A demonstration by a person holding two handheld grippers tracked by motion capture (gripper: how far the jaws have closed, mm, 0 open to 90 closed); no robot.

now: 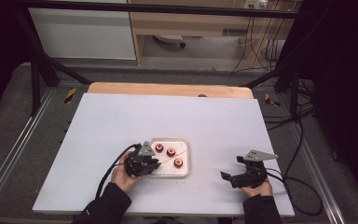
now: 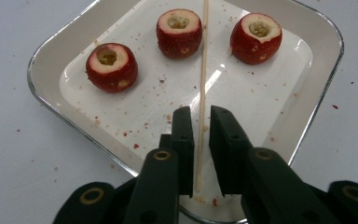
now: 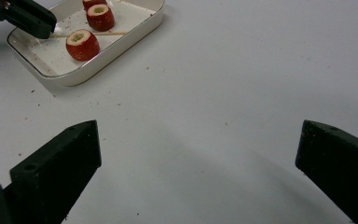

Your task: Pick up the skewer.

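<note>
Over tray (image 2: 51, 79): left tool (image 2: 200, 123), jaws slightly apart around skewer (image 2: 202, 84), not clamped.
On worktop (image 1: 121, 121): right tool (image 3: 198, 154), spread wide, holding nothing.
Inside tray: three cored red fruits (image 2: 111, 66).

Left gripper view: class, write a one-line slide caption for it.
Left gripper straddles a wooden skewer in a white tray holding three cored red fruits.

A white table (image 1: 121, 121) carried one white tray (image 1: 183, 171), set near its front edge and a little left of the middle. Small red crumbs (image 2: 335, 106) lay scattered on the tabletop around the tray. A wooden strip (image 1: 168, 88) ran along the table's far edge.
</note>
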